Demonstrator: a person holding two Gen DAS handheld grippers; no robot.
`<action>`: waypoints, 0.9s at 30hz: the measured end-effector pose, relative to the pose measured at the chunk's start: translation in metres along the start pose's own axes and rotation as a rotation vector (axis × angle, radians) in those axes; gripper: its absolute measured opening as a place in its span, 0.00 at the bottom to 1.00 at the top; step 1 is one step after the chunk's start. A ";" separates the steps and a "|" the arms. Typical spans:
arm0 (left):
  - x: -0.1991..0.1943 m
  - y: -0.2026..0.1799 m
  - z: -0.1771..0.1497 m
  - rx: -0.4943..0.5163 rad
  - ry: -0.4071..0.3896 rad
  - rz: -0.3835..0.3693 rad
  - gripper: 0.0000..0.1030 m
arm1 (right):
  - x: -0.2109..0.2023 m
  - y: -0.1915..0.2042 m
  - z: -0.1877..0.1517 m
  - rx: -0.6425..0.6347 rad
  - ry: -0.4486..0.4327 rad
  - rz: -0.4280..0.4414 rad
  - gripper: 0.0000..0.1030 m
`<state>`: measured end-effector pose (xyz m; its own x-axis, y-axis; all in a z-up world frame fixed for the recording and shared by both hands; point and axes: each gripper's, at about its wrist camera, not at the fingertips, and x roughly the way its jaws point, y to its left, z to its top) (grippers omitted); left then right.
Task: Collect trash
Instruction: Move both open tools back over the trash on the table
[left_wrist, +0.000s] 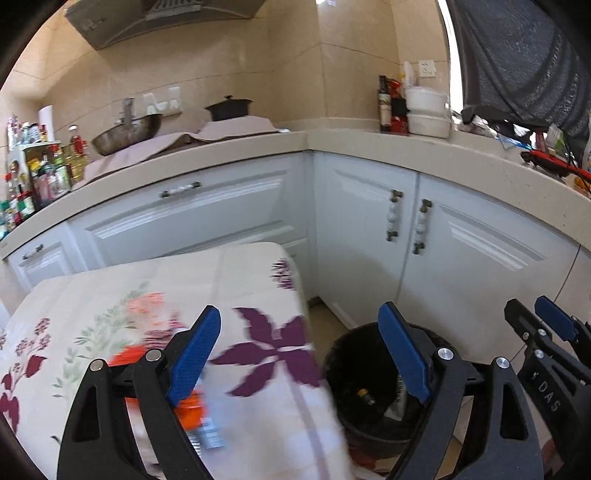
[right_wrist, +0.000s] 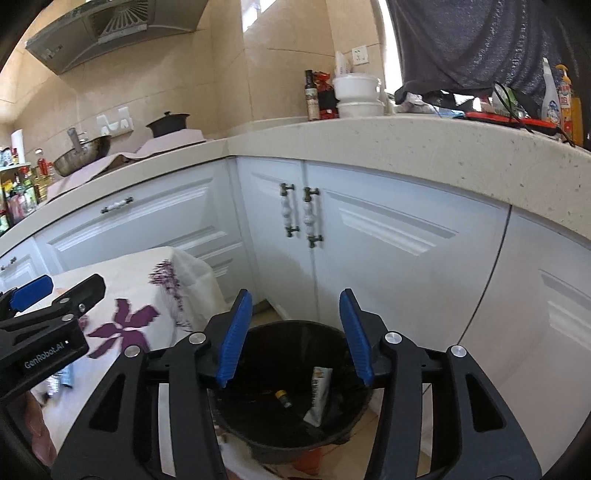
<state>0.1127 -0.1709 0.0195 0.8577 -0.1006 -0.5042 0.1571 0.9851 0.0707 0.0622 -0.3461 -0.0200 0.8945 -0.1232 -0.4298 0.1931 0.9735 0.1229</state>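
While both grippers hang empty over the bin (right_wrist: 291, 391), left gripper (left_wrist: 299, 350) jaws wide, right gripper (right_wrist: 295, 336) part open, nothing between. Pouch (right_wrist: 317, 397) and small bottle (right_wrist: 283, 398) lie in bin. Orange packet (left_wrist: 188, 402) on floral tablecloth (left_wrist: 110, 295), blurred; probably light, crinkly, slippery. Pinch a flat edge.

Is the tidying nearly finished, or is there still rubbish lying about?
Partly done. The black bin already holds a silvery wrapper and a small dark, yellow-tipped item. Nothing is in hand: the right gripper over the bin and the left gripper are both open and empty. An orange packet, blurred, still lies on the floral tablecloth.
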 end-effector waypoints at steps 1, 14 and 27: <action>-0.004 0.010 -0.001 -0.007 -0.002 0.013 0.82 | -0.002 0.006 -0.001 -0.004 0.000 0.008 0.47; -0.040 0.132 -0.028 -0.086 0.004 0.220 0.82 | -0.026 0.118 -0.012 -0.113 0.041 0.215 0.47; -0.041 0.214 -0.060 -0.180 0.080 0.346 0.82 | -0.013 0.213 -0.025 -0.227 0.129 0.370 0.48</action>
<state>0.0818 0.0528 0.0035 0.8032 0.2459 -0.5426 -0.2289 0.9683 0.0999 0.0813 -0.1323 -0.0103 0.8265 0.2518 -0.5034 -0.2364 0.9669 0.0956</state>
